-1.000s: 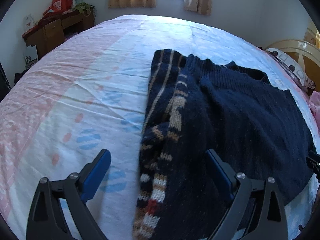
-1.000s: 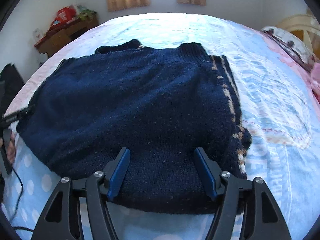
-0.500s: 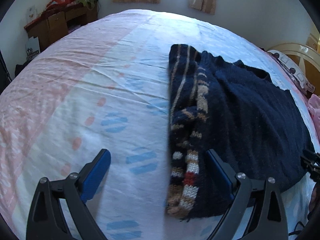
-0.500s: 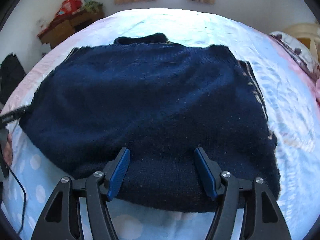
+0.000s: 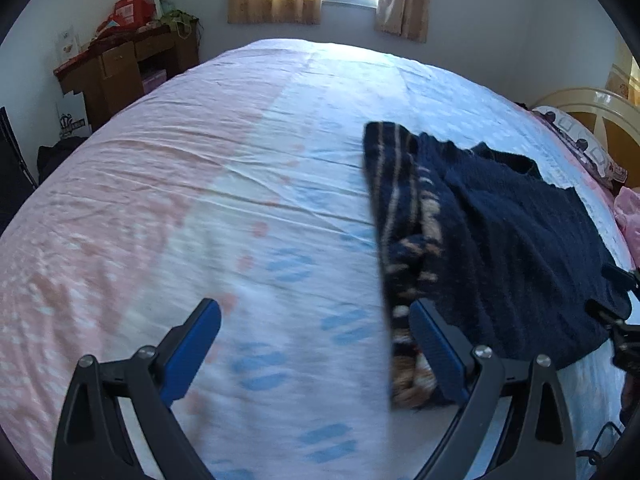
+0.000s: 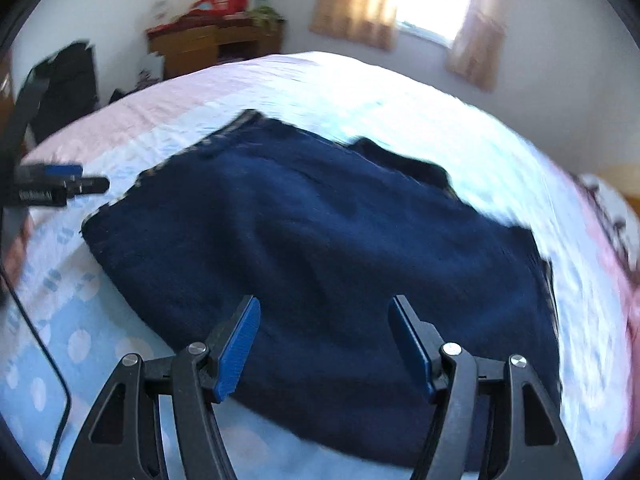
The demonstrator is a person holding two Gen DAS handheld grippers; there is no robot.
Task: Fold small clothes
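A dark navy knitted sweater lies flat on the bed, with a striped tan and white patterned sleeve folded along its left edge. My left gripper is open and empty, above bare sheet just left of the sweater's hem. In the right wrist view the sweater fills the middle. My right gripper is open and empty, over the sweater's near hem. The left gripper also shows at the far left of the right wrist view.
The bed sheet is pink on the left and white-blue with blue dashes in the middle. A wooden desk with clutter stands at the back left. A pillow and headboard are on the right. A black cable lies near the bed's left front.
My left gripper has moved left, off the sweater onto bare sheet. My right gripper has swung, so the sweater now sits skewed; the striped sleeve on its right is out of sight.
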